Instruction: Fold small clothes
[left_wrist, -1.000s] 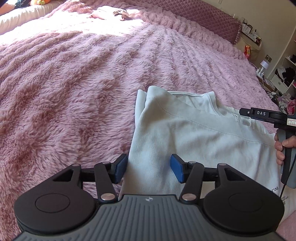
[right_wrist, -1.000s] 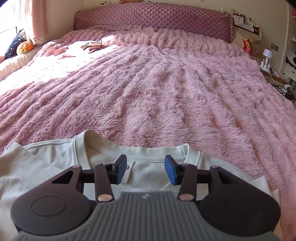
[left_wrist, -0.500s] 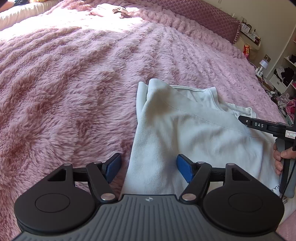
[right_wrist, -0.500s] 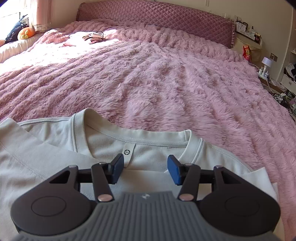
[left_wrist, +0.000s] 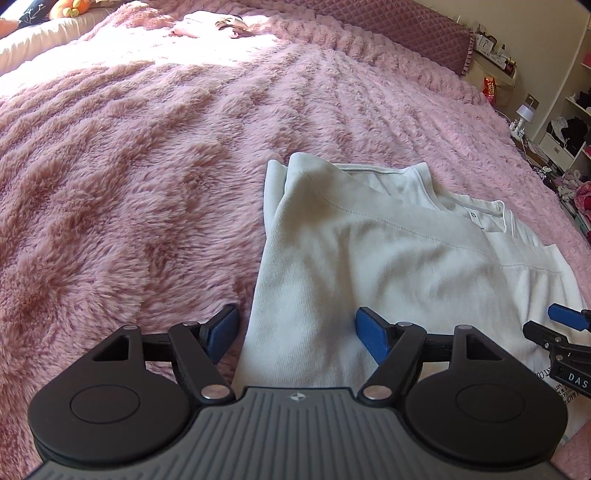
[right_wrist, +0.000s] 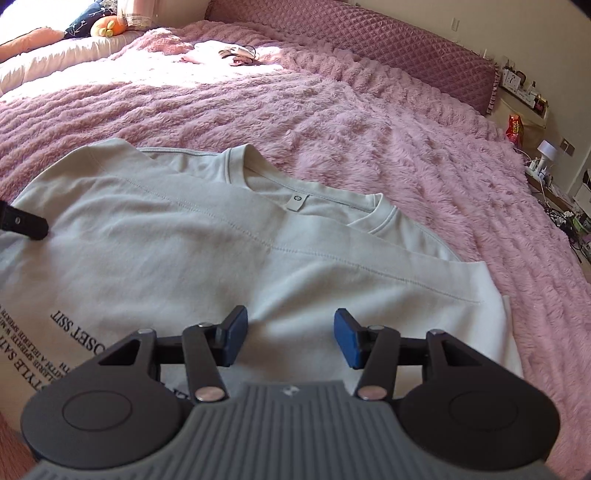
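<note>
A pale grey-white T-shirt (left_wrist: 388, 258) lies on the pink fluffy blanket (left_wrist: 129, 184), its sides folded inward and the collar pointing away from me. Black print shows at its near left part (right_wrist: 74, 328). My left gripper (left_wrist: 297, 332) hovers over the shirt's left folded edge; its jaws are opening and the blue pads press on nothing. My right gripper (right_wrist: 291, 341) stands open low over the shirt's right half (right_wrist: 221, 258), below the collar, holding nothing. One left finger (right_wrist: 26, 223) rests at the shirt's left shoulder. A blue right pad (left_wrist: 565, 317) shows at the left wrist view's right edge.
The blanket spreads wide on all sides of the shirt. A small heap of clothes (right_wrist: 229, 53) lies far back in sunlight. A quilted purple headboard (right_wrist: 369, 40) closes the far end. An orange plush toy (right_wrist: 109, 24) and a cluttered shelf (left_wrist: 565, 125) flank the bed.
My left jaws have spread wider around the shirt's left edge. My right gripper has drawn back from the collar and rolled, so more of the shirt lies ahead of it.
</note>
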